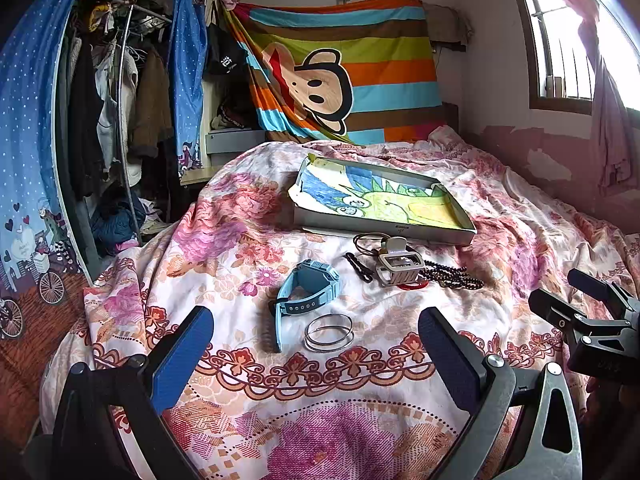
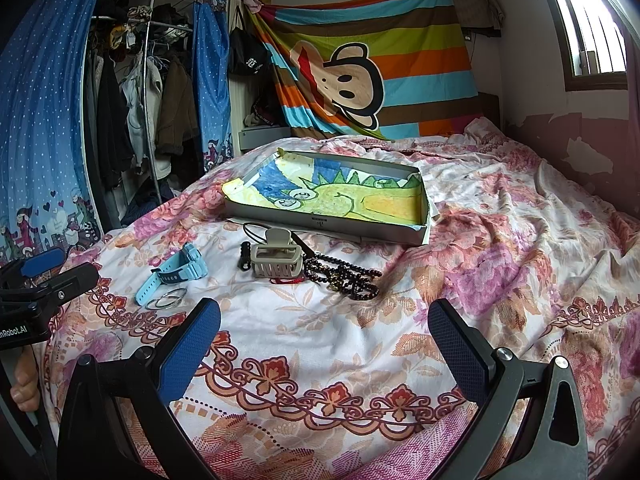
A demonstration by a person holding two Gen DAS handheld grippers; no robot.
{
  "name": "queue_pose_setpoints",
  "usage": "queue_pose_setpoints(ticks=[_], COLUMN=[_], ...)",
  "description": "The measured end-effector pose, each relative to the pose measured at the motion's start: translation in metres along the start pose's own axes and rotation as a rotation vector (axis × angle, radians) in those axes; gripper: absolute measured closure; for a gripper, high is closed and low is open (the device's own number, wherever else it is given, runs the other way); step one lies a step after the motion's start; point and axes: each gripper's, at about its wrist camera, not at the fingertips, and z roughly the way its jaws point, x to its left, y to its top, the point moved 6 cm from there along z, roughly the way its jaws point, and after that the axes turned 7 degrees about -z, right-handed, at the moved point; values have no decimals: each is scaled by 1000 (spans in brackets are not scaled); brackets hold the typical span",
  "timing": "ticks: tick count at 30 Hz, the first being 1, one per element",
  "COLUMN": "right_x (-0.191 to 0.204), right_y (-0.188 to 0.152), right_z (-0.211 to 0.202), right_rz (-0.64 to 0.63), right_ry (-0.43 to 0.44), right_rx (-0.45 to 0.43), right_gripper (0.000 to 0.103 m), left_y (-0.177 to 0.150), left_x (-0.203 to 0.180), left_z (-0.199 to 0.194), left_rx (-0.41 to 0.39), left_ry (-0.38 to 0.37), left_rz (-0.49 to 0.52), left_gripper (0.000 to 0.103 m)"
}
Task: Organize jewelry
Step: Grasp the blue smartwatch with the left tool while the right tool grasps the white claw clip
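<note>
On the floral bedspread lie a light blue watch [image 1: 298,294] [image 2: 176,270], silver bangles [image 1: 329,332] [image 2: 167,298], a beige claw hair clip [image 1: 398,264] [image 2: 276,258], a black bead necklace [image 1: 452,275] [image 2: 344,276], a black hair clip [image 1: 359,267] and hair ties [image 1: 366,239]. Behind them sits a shallow box [image 1: 384,229] [image 2: 320,222] lined with a crayon drawing. My left gripper [image 1: 316,322] is open and empty, just short of the bangles. My right gripper [image 2: 324,316] is open and empty, short of the necklace.
An open wardrobe [image 1: 112,120] with hanging clothes and blue curtains stands left of the bed. A striped monkey blanket [image 1: 344,68] hangs at the headboard. A window [image 1: 560,40] is on the right wall. The bedspread [image 2: 500,240] lies rumpled to the right.
</note>
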Motion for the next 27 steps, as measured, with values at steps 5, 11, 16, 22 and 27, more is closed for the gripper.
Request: queue_pose_setpoints(ticks=[5, 11, 16, 22, 27], right_x=[1, -2, -6, -6, -9], right_y=[-6, -6, 0, 4, 9], right_z=[3, 14, 33, 70, 105], right_rz=[-12, -43, -69, -69, -15], right_ry=[-15, 60, 145, 231, 274], right_rx=[-4, 32, 103, 220, 276], right_gripper=[1, 1, 1, 1, 1], left_y=[0, 3, 9, 16, 22], left_x=[0, 5, 17, 22, 22], left_z=[0, 16, 46, 95, 123], left_rx=[2, 68, 165, 281, 311], left_ry=[1, -37, -52, -127, -153], left_rz=[0, -8, 25, 28, -2], left_gripper=[0, 0, 0, 1, 9])
